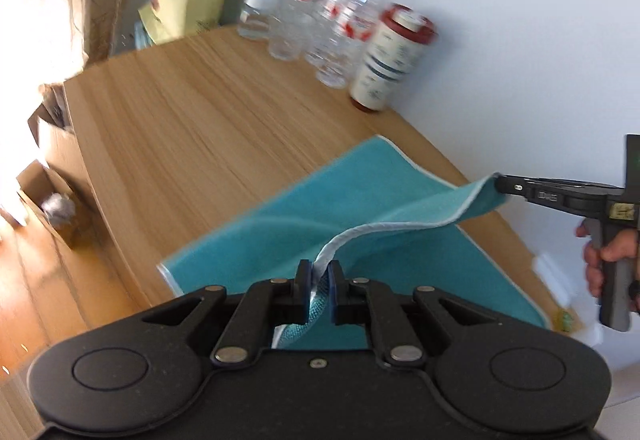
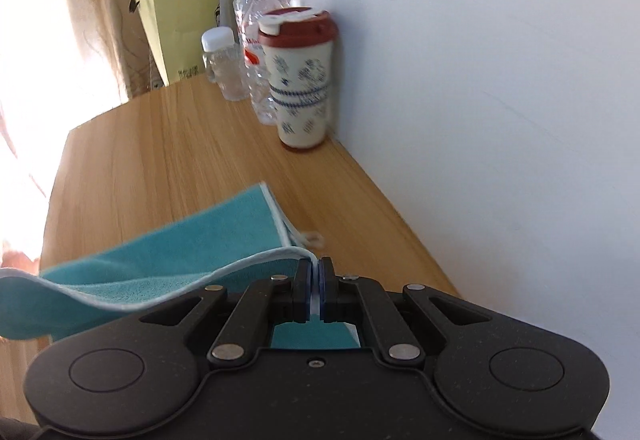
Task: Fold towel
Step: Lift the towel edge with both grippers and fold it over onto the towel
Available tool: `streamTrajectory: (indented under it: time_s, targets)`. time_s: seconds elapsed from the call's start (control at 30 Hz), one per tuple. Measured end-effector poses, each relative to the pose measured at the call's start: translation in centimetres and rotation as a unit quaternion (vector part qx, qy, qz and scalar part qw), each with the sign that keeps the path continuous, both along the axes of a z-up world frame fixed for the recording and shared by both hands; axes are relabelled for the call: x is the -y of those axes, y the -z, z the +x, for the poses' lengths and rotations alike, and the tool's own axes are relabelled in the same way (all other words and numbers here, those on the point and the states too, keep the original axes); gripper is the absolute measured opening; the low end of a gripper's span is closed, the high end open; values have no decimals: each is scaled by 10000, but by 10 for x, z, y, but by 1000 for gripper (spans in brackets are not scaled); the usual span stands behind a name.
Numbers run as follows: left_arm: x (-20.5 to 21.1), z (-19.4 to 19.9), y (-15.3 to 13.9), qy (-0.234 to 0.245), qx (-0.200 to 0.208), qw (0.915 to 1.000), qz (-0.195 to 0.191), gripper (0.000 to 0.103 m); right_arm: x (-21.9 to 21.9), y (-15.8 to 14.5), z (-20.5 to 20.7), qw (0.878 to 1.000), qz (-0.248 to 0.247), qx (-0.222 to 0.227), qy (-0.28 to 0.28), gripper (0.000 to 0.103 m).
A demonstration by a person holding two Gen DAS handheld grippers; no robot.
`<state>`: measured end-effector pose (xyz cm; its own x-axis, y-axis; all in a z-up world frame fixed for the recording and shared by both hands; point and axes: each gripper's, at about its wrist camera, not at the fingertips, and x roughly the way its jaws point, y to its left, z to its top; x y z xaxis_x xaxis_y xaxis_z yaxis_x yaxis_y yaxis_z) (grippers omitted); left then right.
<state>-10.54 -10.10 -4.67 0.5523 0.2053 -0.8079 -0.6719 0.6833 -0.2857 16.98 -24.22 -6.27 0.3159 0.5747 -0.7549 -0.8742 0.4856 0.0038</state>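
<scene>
Both my left gripper [image 1: 319, 272] and right gripper [image 2: 317, 272] pinch the teal towel [image 1: 352, 200] hem thinly; uneven pull risks slipping.

Left gripper [image 1: 319, 272]: jaws closed, pinching towel [image 1: 360, 216] edge, held above the surface. Right gripper [image 2: 317, 272]: jaws closed on the towel corner, roughly level, raised. Hand [image 1: 608, 256] wraps the right gripper's handle.
</scene>
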Motion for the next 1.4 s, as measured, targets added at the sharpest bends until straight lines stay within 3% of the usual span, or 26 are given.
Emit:
streamTrajectory:
  time_s: [0.17, 0.3, 0.43, 0.67, 0.83, 1.03, 1.23, 1.4]
  targets:
    - [70, 7, -8, 96, 135, 9999, -31, 8, 58, 7, 14, 10000, -14, 23, 57, 4]
    - [104, 16, -11, 323, 83, 9994, 116, 8, 87, 16, 20, 9999, -48, 0, 103, 4]
    - [135, 24, -11, 608, 88, 9981, 14, 8, 118, 28, 22, 9997, -149, -20, 190, 4]
    - [182, 39, 10, 1178, -171, 9929, -70, 7, 151, 48, 20, 9990, -316, -89, 304, 4]
    - [198, 42, 16, 1518, -255, 9878, -214, 7, 159, 61, 14, 9982, -536, 76, 261, 4]
    - [208, 46, 37, 1748, -649, 9818, -357, 7, 177, 71, 0, 9955, -813, 493, -26, 4]
    - [220, 43, 45, 2121, -973, 9717, -379, 8, 194, 55, -15, 9935, -443, 1043, -133, 5]
    - [223, 38, 61, 2255, -1183, 9657, -512, 7, 199, 69, -28, 9858, -1040, 1254, -409, 7]
